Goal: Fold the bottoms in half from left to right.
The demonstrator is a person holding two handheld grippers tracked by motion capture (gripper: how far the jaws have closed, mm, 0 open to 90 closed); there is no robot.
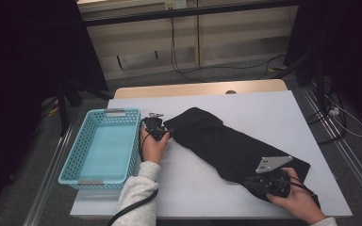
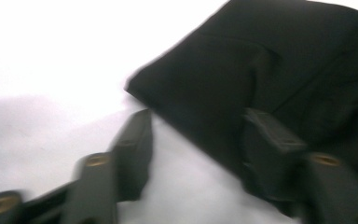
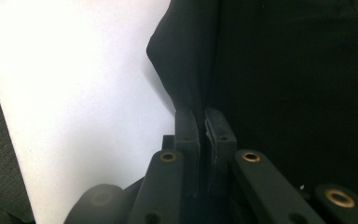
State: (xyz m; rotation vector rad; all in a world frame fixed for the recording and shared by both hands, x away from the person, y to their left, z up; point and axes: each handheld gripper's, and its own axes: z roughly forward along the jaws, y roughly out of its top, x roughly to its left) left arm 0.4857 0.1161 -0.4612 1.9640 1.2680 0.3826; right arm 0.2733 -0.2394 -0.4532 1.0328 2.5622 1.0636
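Observation:
A black cloth (image 1: 226, 141) lies spread slantwise across the white table top (image 1: 264, 106). My left gripper (image 1: 162, 128) sits at the cloth's far left corner, next to the basket. In the left gripper view its jaws (image 2: 198, 121) stand apart, the left one on bare table and the right one over the cloth (image 2: 270, 60), with the cloth's edge between them. My right gripper (image 1: 250, 181) is at the cloth's near right end. In the right gripper view its jaws (image 3: 200, 116) are shut on a raised fold of the cloth (image 3: 186, 70).
A light blue plastic basket (image 1: 122, 113) stands at the table's left side, right beside my left hand. Beyond the table's far edge are a floor with cables (image 1: 207, 70) and dark stands at both sides. White table shows in front of the cloth.

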